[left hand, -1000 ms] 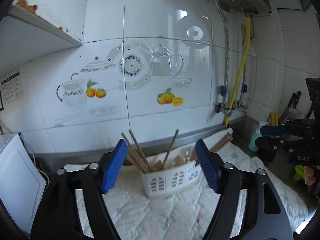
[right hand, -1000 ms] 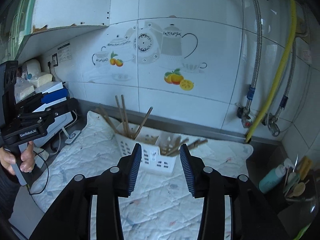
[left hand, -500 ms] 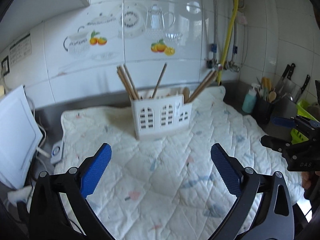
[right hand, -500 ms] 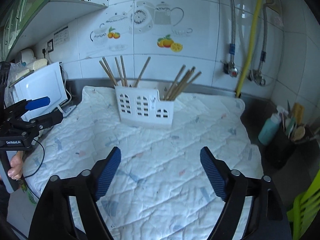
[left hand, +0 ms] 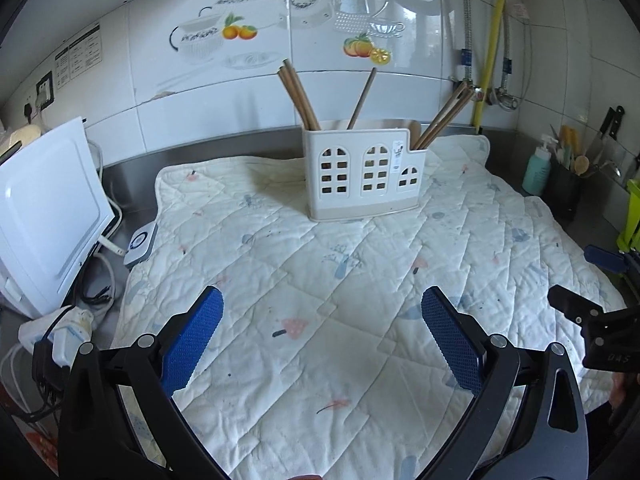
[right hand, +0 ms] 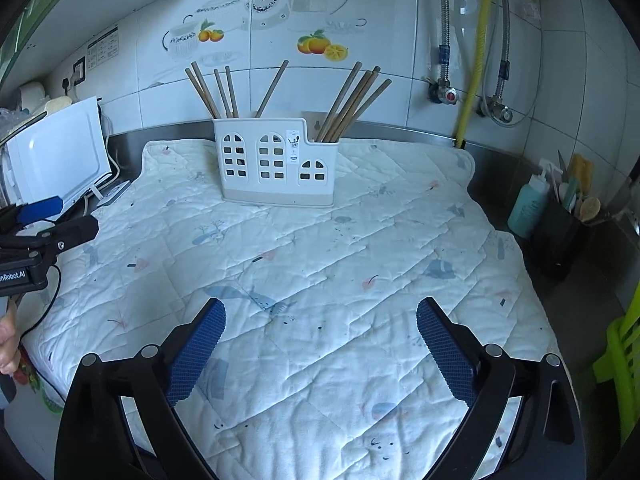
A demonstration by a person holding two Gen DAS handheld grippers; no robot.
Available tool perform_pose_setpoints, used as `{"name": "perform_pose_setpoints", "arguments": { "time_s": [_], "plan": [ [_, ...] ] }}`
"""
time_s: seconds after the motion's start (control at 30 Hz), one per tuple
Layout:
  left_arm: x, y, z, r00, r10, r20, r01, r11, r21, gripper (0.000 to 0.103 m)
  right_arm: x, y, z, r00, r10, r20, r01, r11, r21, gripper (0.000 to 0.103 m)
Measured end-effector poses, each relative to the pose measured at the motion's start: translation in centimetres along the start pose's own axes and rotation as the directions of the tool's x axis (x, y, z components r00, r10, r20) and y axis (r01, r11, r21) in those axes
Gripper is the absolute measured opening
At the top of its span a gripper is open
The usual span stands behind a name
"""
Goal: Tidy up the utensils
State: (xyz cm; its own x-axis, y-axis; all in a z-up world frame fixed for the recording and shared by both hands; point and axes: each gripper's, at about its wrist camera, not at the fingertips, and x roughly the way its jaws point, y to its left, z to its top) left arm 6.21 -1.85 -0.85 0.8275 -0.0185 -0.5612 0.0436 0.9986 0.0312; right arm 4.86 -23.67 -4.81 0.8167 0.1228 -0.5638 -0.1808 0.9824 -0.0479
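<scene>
A white plastic utensil holder (left hand: 362, 172) with arched cut-outs stands upright at the back of a quilted white mat (left hand: 340, 280); it also shows in the right wrist view (right hand: 276, 164). Several wooden chopsticks (right hand: 216, 90) lean in its taller left compartment and several more (right hand: 352, 102) in its lower right one. My left gripper (left hand: 320, 320) is open and empty, well in front of the holder. My right gripper (right hand: 320, 328) is open and empty, also well short of it. Each gripper shows at the edge of the other's view.
A white appliance (left hand: 44, 208) with cables stands left of the mat. A teal bottle (right hand: 528, 208) and a dark pot of kitchen tools (right hand: 568, 220) stand at the right. Pipes (right hand: 476, 52) run down the tiled wall. A green rack (right hand: 624, 352) is at the far right.
Both grippers have drawn back from the holder and tilted down toward the mat. Both have opened wider; the right one was narrow a second ago.
</scene>
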Motion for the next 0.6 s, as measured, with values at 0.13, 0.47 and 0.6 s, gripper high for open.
{"name": "perform_pose_setpoints", "arguments": {
  "time_s": [0.13,0.47,0.6],
  "plan": [
    [0.22,0.27,-0.53,1.000,0.011,-0.012,-0.011,1.000,-0.015,0.098,-0.14,-0.08,-0.01,1.000,-0.003,0.005,0.003,1.000,0.014,0.094],
    [0.51,0.10,-0.73,1.000,0.027,-0.016,-0.027,1.000,-0.010,0.098,-0.18,0.07,-0.09,1.000,-0.003,0.010,0.003,1.000,0.020,0.094],
    [0.63,0.14,-0.72,0.999,0.029,-0.014,-0.029,0.999,-0.014,0.098,-0.10,0.04,-0.09,1.000,-0.002,0.008,0.001,1.000,0.023,0.094]
  ]
}}
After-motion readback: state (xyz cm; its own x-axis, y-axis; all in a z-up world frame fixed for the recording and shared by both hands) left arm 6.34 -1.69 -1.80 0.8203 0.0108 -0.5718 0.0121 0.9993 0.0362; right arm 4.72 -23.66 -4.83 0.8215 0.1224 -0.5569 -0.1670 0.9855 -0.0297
